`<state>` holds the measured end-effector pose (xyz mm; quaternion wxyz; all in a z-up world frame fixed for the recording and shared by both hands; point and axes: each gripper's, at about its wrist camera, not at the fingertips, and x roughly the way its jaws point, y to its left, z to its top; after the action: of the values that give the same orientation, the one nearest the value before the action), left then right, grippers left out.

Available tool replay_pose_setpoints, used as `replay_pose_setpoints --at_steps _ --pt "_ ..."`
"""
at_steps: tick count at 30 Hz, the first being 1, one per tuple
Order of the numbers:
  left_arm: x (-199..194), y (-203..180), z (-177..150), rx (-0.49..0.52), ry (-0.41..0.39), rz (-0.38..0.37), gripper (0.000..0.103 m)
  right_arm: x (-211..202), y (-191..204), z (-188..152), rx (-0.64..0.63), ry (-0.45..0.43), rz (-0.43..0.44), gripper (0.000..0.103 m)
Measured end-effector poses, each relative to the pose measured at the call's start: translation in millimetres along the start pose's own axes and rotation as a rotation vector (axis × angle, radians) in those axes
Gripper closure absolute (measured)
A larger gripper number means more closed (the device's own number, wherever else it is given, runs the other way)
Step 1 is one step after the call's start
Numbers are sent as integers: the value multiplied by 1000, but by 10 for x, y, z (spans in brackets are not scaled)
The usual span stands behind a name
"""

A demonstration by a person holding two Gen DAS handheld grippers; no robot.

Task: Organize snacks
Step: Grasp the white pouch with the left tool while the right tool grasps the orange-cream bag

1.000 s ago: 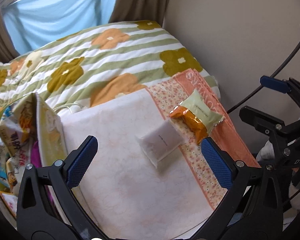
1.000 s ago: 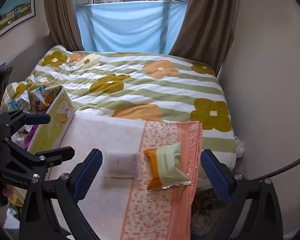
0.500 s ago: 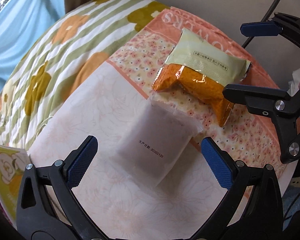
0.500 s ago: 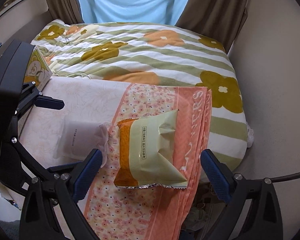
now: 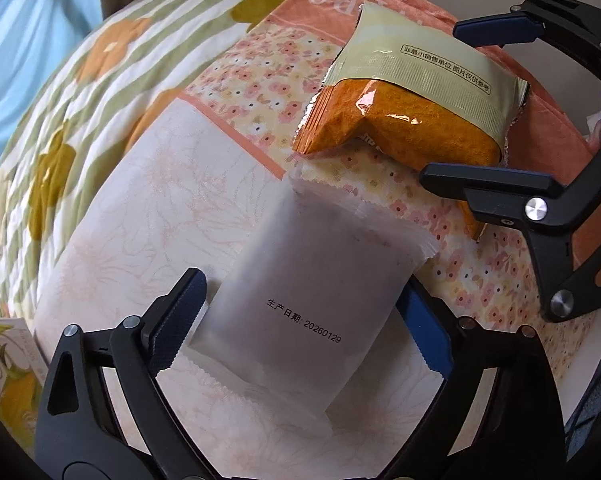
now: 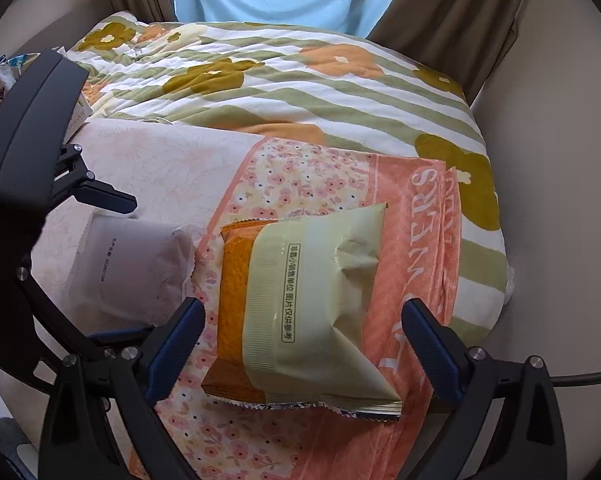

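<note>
A white frosted snack packet (image 5: 312, 280) with a printed date lies on the pale cloth (image 5: 148, 208). My left gripper (image 5: 300, 312) points down over it, jaws closing, one blue pad at each long side of the packet; I see no squeeze on it. An orange and cream snack packet (image 6: 300, 300) lies beside it on the orange floral towel (image 6: 412, 240). My right gripper (image 6: 300, 320) stands open astride this packet, its pads clear of both edges. Each gripper shows in the other's view.
The cloths lie on a bed with a green-striped flower quilt (image 6: 300, 80). A cartoon-printed bag (image 5: 4, 372) and more snack bags (image 6: 0, 80) sit at the left. A wall (image 6: 560, 160) runs close along the bed's right side; curtains hang behind.
Both grippers have come down close over the packets, left over the white one, right over the orange one. The left jaws have narrowed around the white packet.
</note>
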<state>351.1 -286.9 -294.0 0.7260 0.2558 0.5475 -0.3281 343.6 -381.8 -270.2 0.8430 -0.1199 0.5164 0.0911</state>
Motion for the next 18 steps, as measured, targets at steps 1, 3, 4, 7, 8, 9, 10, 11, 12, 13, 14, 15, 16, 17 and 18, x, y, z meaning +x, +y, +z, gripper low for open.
replay_pose_setpoints --at_steps 1,3,4,7,8,9,10,11,12,13,14,15,16,17,18 --pt "7 7 -1 -7 2 -6 15 9 8 3 -8 1 -2 5" --pt "0 -16 -9 -7 -1 -14 20 16 27 0 -22 0 -7 5" --pt "-8 -26 -14 -6 -2 -12 21 22 39 3 -28 0 -8 5" --pt "-21 -28 -35 -27 -10 -10 23 44 56 7 -37 4 -11 5" --pt "-28 -26 -41 -35 -12 -9 24 52 58 4 -39 7 -14 5" --pt "-38 -24 -48 -43 -14 -7 25 60 54 2 -39 9 -14 5" --pt "-45 -15 -53 -53 -14 -7 26 58 63 1 -39 9 -16 5" --pt "-50 -2 -61 -63 -13 -10 26 62 66 -1 -38 8 -17 5" --pt "-53 12 -73 -74 -11 -12 26 62 65 1 -37 7 -17 5" --pt "-60 28 -87 -86 -12 -11 27 68 60 2 -36 8 -19 5" --pt "-54 51 -90 -97 -11 -6 27 75 59 2 -36 9 -26 5" --pt "-60 69 -107 -111 -10 0 27 78 64 0 -38 11 -32 6" --pt "-62 91 -121 -124 -8 4 27 82 65 1 -40 12 -32 6" --pt "-63 111 -135 -139 -6 7 27 82 71 -1 -43 12 -31 7" --pt "-58 139 -147 -152 -5 9 27 81 82 -3 -46 14 -31 9"
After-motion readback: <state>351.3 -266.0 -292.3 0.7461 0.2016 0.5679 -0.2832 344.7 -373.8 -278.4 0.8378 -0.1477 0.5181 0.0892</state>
